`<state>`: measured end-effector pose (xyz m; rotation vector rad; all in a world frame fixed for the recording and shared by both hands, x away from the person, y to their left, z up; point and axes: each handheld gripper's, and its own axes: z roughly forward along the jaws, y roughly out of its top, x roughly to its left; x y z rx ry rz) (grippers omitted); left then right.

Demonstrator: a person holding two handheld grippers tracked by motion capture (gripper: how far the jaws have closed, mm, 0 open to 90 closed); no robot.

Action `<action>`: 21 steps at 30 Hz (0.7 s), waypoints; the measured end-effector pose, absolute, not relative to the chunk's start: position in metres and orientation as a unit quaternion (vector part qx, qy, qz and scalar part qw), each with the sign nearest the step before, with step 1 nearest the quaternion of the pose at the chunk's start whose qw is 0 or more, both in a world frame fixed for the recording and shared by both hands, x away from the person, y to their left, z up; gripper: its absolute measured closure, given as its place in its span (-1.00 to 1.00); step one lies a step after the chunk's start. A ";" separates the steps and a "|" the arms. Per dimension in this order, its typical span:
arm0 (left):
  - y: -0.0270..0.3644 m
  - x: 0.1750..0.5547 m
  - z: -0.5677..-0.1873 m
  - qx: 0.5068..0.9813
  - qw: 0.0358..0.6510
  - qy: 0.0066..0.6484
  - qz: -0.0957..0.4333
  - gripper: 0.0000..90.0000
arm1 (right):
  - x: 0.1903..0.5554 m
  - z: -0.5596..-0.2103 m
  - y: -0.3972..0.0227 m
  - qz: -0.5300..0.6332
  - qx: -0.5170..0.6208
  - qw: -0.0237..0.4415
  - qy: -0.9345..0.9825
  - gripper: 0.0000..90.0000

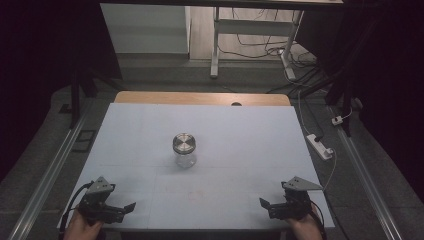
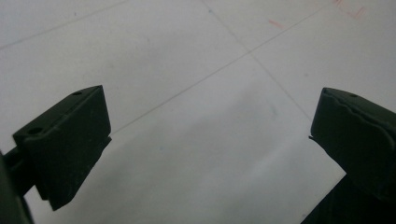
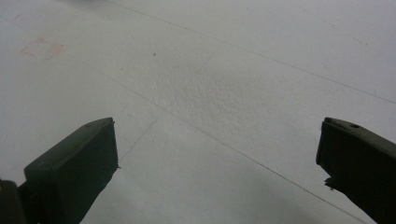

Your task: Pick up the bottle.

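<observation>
A clear glass jar (image 1: 184,149) with a silver metal lid stands upright at the middle of the white table (image 1: 250,135). My left gripper (image 1: 127,207) rests near the front left corner, held by a hand, pointing right, well short of the jar. In the left gripper view, the left gripper (image 2: 208,126) has its jaws wide apart over bare white surface. My right gripper (image 1: 264,204) sits near the front right corner, pointing left. In its own view, the right gripper (image 3: 217,149) is also open with nothing between its jaws.
A wooden strip (image 1: 202,98) borders the table's far edge. A white power strip (image 1: 320,146) with cables lies on the floor to the right. Metal rails (image 1: 47,175) run along both sides. A desk frame (image 1: 216,45) stands behind the table.
</observation>
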<state>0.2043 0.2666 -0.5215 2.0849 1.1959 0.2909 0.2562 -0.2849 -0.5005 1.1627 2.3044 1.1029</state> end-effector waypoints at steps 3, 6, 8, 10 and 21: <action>0.266 0.205 -0.519 0.805 0.359 0.458 0.117 -1.00 | 0.256 -0.501 -0.285 0.388 0.407 0.167 0.810 -1.00; 0.264 0.206 -0.518 0.805 0.360 0.455 0.119 -1.00 | 0.256 -0.501 -0.285 0.388 0.408 0.166 0.810 -1.00; 0.261 0.208 -0.517 0.809 0.358 0.450 0.123 -1.00 | 0.257 -0.501 -0.285 0.388 0.408 0.166 0.810 -1.00; 0.261 0.208 -0.517 0.810 0.360 0.447 0.123 -1.00 | 0.257 -0.501 -0.285 0.388 0.408 0.166 0.810 -1.00; 0.255 0.222 -0.516 0.816 0.388 0.412 0.117 -1.00 | 0.257 -0.501 -0.285 0.387 0.408 0.165 0.810 -1.00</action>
